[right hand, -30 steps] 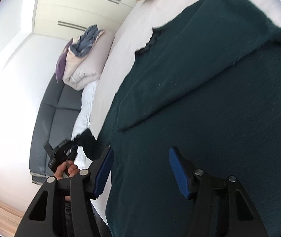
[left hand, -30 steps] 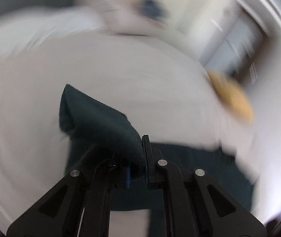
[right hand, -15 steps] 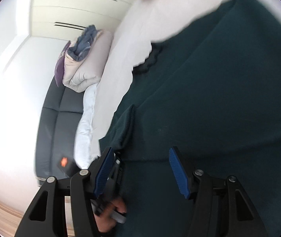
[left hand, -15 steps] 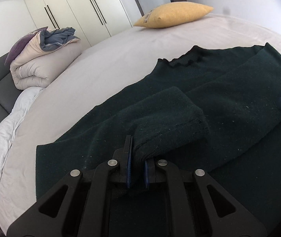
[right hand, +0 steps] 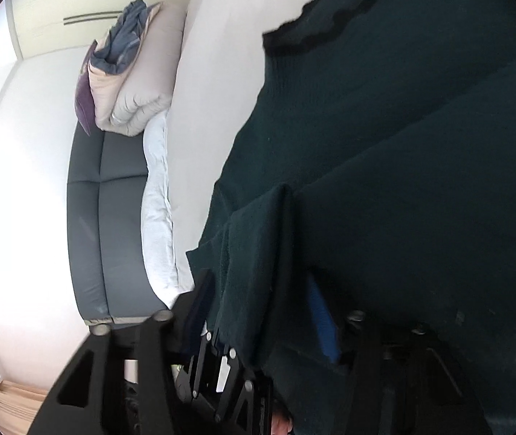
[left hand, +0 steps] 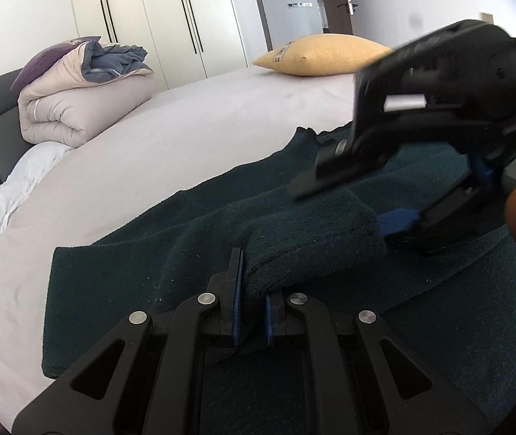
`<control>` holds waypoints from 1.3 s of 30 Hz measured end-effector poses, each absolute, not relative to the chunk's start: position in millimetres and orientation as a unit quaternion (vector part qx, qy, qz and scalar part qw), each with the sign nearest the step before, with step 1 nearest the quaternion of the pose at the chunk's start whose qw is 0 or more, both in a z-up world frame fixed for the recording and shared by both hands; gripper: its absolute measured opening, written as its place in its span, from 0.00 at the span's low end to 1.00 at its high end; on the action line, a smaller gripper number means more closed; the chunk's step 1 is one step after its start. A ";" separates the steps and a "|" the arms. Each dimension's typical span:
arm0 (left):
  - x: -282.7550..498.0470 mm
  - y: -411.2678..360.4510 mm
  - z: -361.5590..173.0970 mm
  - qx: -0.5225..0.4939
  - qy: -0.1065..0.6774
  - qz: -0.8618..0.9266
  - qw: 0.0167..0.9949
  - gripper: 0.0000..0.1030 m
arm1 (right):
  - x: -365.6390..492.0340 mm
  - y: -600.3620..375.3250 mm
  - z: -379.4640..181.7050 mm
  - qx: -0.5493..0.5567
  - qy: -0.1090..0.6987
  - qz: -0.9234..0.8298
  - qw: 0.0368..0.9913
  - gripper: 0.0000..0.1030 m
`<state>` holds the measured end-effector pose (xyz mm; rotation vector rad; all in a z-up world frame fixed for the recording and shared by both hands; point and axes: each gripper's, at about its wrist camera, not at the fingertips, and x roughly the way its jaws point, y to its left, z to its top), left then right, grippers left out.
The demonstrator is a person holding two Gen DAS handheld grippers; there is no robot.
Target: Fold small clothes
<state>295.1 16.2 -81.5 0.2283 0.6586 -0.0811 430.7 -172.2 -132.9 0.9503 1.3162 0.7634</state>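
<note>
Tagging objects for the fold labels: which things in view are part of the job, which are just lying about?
In the job:
dark green sweater
left gripper, shut on its sleeve
right gripper, closing around the sleeve

Lying about:
yellow pillow
folded duvet
bed

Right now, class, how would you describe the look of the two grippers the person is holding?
Both are black plastic. The left gripper has cut-out linkage arms, silver rivets and blue pads on its fingers. The right gripper has a bulky black body with a white label, a thin black cable and blue pads too.
</note>
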 end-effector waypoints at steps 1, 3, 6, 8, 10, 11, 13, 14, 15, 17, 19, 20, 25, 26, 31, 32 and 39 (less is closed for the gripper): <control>295.5 18.5 -82.3 0.109 0.325 -0.040 0.938 0.08 | 431.4 -168.5 -133.0 0.408 0.575 0.334 0.626 0.34; 296.2 21.6 -83.6 0.105 0.329 -0.041 0.937 0.08 | 433.2 -163.4 -131.2 0.395 0.574 0.336 0.634 0.23; 297.8 26.4 -81.3 0.098 0.335 -0.049 0.936 0.10 | 433.9 -160.7 -127.2 0.374 0.568 0.335 0.652 0.09; 294.3 32.6 -73.8 0.076 0.339 -0.067 0.935 0.12 | 433.0 -164.3 -121.7 0.362 0.559 0.334 0.667 0.08; 288.5 39.8 -63.1 0.043 0.340 -0.090 0.935 0.16 | 431.3 -167.9 -112.8 0.352 0.550 0.333 0.680 0.07; 283.8 44.9 -56.4 0.026 0.339 -0.102 0.935 0.21 | 430.2 -170.9 -108.9 0.346 0.545 0.335 0.686 0.07; 272.8 57.5 -41.7 -0.004 0.330 -0.121 0.936 0.42 | 426.2 -179.7 -100.6 0.322 0.537 0.328 0.707 0.07; 268.0 66.0 -33.6 -0.021 0.319 -0.125 0.939 0.70 | 425.1 -184.2 -97.0 0.314 0.534 0.324 0.715 0.07; 262.4 81.9 -23.9 -0.050 0.297 -0.121 0.946 0.81 | 423.5 -190.8 -95.4 0.309 0.531 0.320 0.721 0.07; 264.4 106.0 -14.2 -0.092 0.288 -0.116 0.946 0.81 | 420.6 -206.5 -94.7 0.305 0.527 0.311 0.730 0.07; 278.1 137.5 -9.2 -0.145 0.306 -0.110 0.934 0.80 | 416.8 -221.4 -98.2 0.305 0.526 0.306 0.733 0.07; 285.0 150.6 -8.8 -0.163 0.313 -0.105 0.930 0.77 | 415.6 -226.9 -99.8 0.304 0.527 0.301 0.734 0.07; 328.6 204.8 -15.6 -0.199 0.379 -0.098 0.899 0.36 | 409.1 -251.8 -100.8 0.286 0.523 0.283 0.752 0.07; 332.8 212.7 -19.3 -0.194 0.389 -0.096 0.895 0.30 | 408.1 -260.1 -101.5 0.286 0.522 0.280 0.754 0.07; 347.1 233.9 -31.1 -0.167 0.420 -0.096 0.887 0.21 | 406.5 -284.6 -100.5 0.275 0.518 0.268 0.764 0.07; 350.4 232.1 -33.8 -0.159 0.426 -0.099 0.885 0.18 | 407.7 -289.5 -100.9 0.276 0.518 0.265 0.765 0.07; 365.5 196.3 -41.4 -0.113 0.441 -0.124 0.882 0.16 | 403.8 -319.9 -104.7 0.265 0.521 0.236 0.777 0.07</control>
